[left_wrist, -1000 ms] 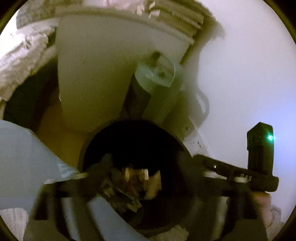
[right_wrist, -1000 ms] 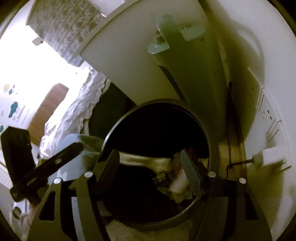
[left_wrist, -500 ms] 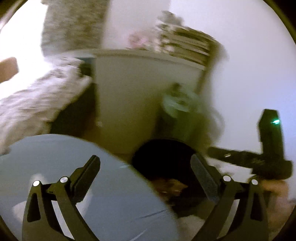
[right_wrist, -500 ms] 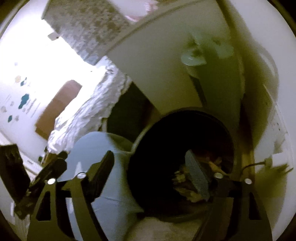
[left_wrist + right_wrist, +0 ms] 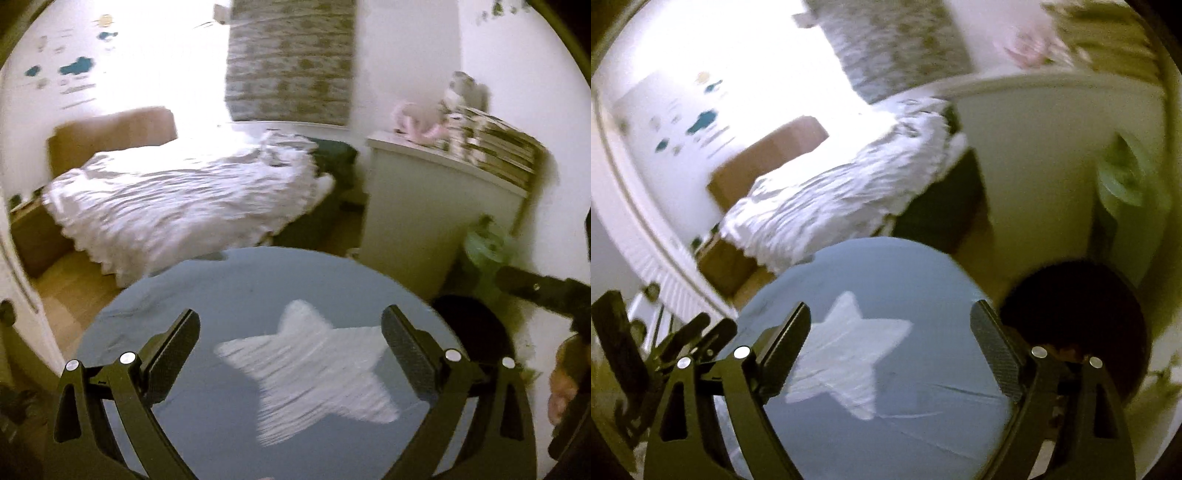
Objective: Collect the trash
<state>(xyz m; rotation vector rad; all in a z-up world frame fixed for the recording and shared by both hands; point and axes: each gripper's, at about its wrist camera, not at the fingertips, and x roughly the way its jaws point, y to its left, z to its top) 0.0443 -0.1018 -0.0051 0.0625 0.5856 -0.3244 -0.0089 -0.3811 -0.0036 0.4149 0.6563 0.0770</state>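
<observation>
A round black trash bin (image 5: 1078,317) stands on the floor at the lower right of the right wrist view, with scraps of trash (image 5: 1067,349) just showing inside; it also shows in the left wrist view (image 5: 476,328). My left gripper (image 5: 290,350) is open and empty above a blue round cushion with a white star (image 5: 306,369). My right gripper (image 5: 890,347) is open and empty above the same cushion (image 5: 886,295), left of the bin. The right gripper's body shows at the right edge of the left wrist view (image 5: 546,291).
A bed with a white ruffled cover (image 5: 177,199) lies at the back. A white cabinet (image 5: 432,206) with books on top stands right of it. A green appliance (image 5: 1123,177) stands behind the bin by the wall. Wooden floor (image 5: 74,291) shows at left.
Both grippers have lifted and swung left, away from the bin's opening to above the blue star cushion. The views now look across the room rather than down into the bin.
</observation>
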